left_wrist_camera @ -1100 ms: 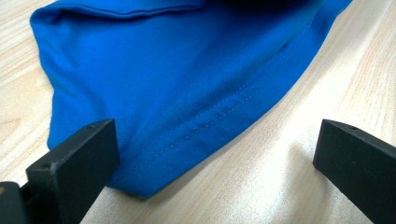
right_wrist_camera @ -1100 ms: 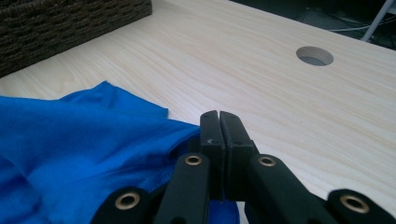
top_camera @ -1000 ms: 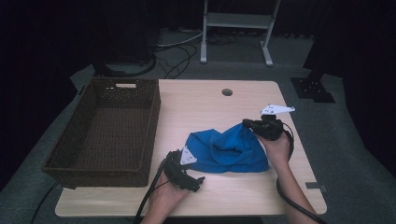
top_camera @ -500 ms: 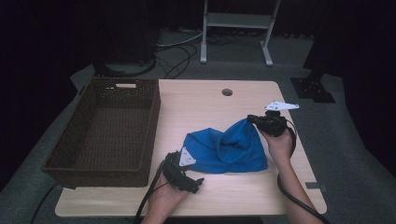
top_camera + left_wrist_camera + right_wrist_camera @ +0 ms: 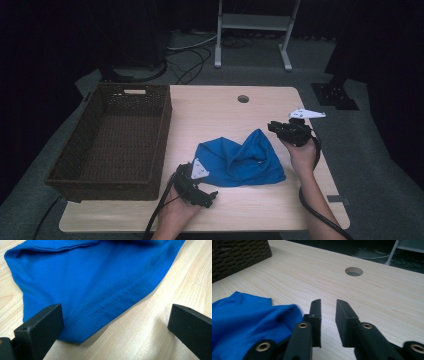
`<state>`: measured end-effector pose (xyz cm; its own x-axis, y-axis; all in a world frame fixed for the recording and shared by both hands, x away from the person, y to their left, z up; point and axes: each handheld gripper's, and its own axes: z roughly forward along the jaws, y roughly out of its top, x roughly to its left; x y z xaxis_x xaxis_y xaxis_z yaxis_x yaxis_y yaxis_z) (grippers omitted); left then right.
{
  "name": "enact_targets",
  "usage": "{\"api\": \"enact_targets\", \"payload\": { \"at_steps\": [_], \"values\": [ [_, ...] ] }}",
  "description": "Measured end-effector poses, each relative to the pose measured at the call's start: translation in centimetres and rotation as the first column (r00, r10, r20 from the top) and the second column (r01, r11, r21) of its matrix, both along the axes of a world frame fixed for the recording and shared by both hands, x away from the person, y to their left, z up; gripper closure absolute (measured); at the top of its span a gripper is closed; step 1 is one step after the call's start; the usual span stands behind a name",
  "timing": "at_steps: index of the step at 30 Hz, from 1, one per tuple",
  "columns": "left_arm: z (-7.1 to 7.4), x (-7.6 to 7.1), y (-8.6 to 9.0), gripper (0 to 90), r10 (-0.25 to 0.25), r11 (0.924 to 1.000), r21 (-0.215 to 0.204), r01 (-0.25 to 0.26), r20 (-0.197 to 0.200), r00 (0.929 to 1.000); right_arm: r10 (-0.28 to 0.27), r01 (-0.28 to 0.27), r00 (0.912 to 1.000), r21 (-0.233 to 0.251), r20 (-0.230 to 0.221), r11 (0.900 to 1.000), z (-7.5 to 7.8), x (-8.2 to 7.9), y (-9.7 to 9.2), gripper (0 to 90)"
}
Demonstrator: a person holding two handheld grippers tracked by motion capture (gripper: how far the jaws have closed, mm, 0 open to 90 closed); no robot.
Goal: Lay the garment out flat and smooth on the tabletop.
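A crumpled blue cloth (image 5: 239, 161) lies on the light wooden table (image 5: 210, 115), its far right part peaked up. My right gripper (image 5: 280, 129) hovers just right of that peak. Its jaws have just been opening, and in the right gripper view they (image 5: 328, 305) stand slightly apart with nothing between them, the cloth (image 5: 249, 322) just to their left. My left gripper (image 5: 204, 187) rests low at the cloth's near left corner. In the left gripper view its jaws (image 5: 115, 317) are wide open, with the hemmed corner of the cloth (image 5: 95, 282) lying between them, untouched by the pads.
A dark wicker basket (image 5: 115, 135) stands along the table's left side, and its wall (image 5: 237, 255) appears in the right gripper view. A round cable hole (image 5: 243, 98) sits near the far edge. A metal stand and cables are on the floor beyond.
The right gripper's jaws have parted and the cloth's raised corner has slipped out of them, sagging left. The left gripper has stayed put.
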<state>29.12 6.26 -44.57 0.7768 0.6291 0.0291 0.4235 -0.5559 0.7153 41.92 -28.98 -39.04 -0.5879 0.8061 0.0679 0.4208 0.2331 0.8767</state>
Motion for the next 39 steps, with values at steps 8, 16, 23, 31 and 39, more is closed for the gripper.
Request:
{"api": "enact_targets", "payload": {
  "at_steps": [8,16,23,31,39],
  "values": [
    [0.0,0.0,0.0,0.0,0.0,1.0,0.0,0.0,0.0,1.0,0.009,-0.01,0.9998,-0.011,-0.018,0.9999,-0.5,-2.6,-0.4,72.4],
    [0.0,0.0,0.0,0.0,0.0,1.0,0.0,0.0,0.0,1.0,0.016,-0.019,0.9973,-0.04,-0.071,0.999,-2.0,-5.7,-0.8,72.5],
    [0.0,0.0,0.0,0.0,0.0,1.0,0.0,0.0,0.0,1.0,0.018,-0.027,0.9918,-0.07,-0.126,0.9972,-3.4,-7.4,-1.0,75.0],
    [0.0,0.0,0.0,0.0,0.001,1.0,-0.001,-0.001,0.0,1.0,0.037,-0.052,0.9902,-0.109,-0.134,0.9926,-3.9,-7.8,-0.3,87.4],
    [0.0,0.0,0.0,0.0,0.001,1.0,-0.001,-0.001,0.0,1.0,0.009,-0.04,0.9866,-0.185,-0.163,0.9818,-4.9,-7.4,0.0,88.2]
  ]
}}
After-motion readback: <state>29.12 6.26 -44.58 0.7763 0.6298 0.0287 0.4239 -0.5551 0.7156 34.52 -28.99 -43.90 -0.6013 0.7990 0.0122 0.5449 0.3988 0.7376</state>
